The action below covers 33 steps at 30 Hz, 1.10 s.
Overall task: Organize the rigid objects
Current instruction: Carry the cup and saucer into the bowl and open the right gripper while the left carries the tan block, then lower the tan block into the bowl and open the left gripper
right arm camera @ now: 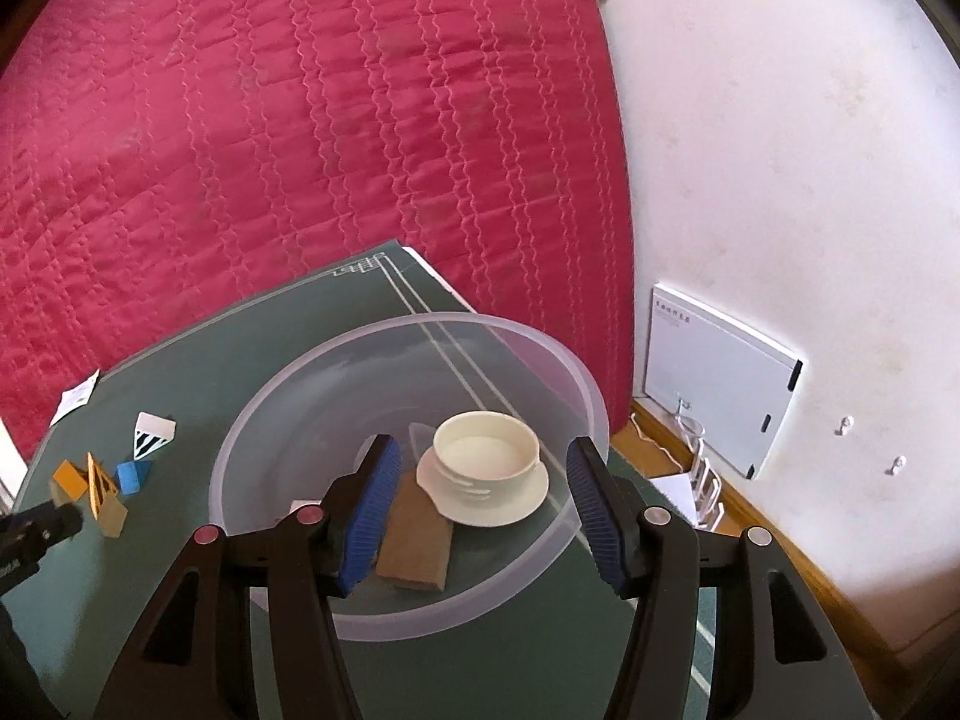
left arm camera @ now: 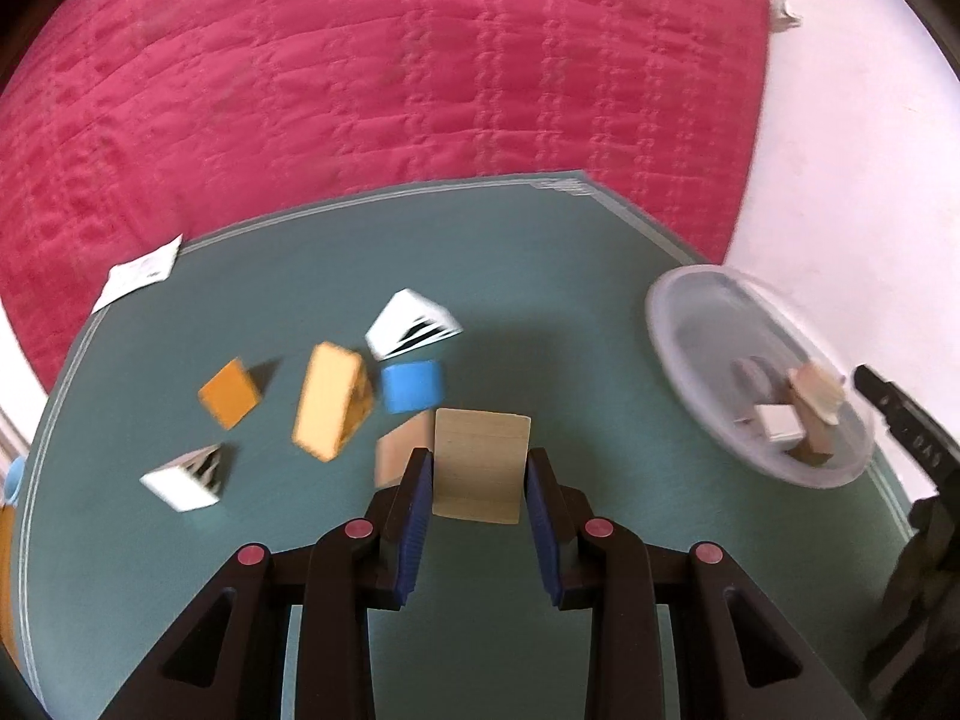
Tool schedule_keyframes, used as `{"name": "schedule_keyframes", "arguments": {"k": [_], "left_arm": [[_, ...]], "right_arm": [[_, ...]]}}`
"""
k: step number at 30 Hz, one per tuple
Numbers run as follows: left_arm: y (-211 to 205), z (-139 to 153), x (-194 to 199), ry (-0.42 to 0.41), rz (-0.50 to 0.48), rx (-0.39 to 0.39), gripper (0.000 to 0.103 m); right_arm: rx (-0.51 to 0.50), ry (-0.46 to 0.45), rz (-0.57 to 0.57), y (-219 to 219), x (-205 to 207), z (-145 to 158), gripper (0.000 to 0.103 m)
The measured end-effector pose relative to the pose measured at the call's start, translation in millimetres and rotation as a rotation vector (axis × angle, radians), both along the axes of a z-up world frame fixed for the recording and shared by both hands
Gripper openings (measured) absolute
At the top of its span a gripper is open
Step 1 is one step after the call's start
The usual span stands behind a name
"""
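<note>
The left claw (left arm camera: 479,468) is clamped on a pale wooden block (left arm camera: 480,465) above the green table (left arm camera: 540,276) — the right claw (right arm camera: 483,507) hangs apart over a clear bowl (right arm camera: 300,420) holding a cream cup (right arm camera: 486,456).

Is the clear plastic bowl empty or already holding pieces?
Holding pieces. The clear plastic bowl contains a cream round lid-like piece and a brown wooden block beneath it.

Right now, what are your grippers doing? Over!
Left hand-held gripper shut on wood block. Right hand-held gripper open over bowl, cream cup below. Path to bowl looks clear.
</note>
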<state>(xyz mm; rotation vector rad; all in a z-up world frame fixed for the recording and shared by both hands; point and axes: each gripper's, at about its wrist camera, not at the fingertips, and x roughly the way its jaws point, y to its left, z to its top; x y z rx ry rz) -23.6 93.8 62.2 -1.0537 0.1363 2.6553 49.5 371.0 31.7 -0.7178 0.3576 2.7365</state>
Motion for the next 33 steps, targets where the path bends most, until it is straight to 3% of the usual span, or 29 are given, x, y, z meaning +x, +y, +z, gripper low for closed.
{"name": "schedule_keyframes", "arguments": {"k": [16,29,32,33], "left_arm": [[82,12,-9,0.021,-0.169,0.018,0.033],[129,8,-22,0.031,-0.245,-0.021,0.033],[135,7,-26,0.032,-0.247,-0.018,0.035],[136,7,-27,0.027,-0.244,-0.014,0.041]], "right_arm": [[-0.053,0.022,-0.009,6,4,-4,0.059],[-0.080,0.031,-0.027,12,7,-6,0.059],[-0.090,0.028,-0.029,14,6,-6,0.059],[-0.091,0.028,-0.029,14,6,-6,0.059]]}}
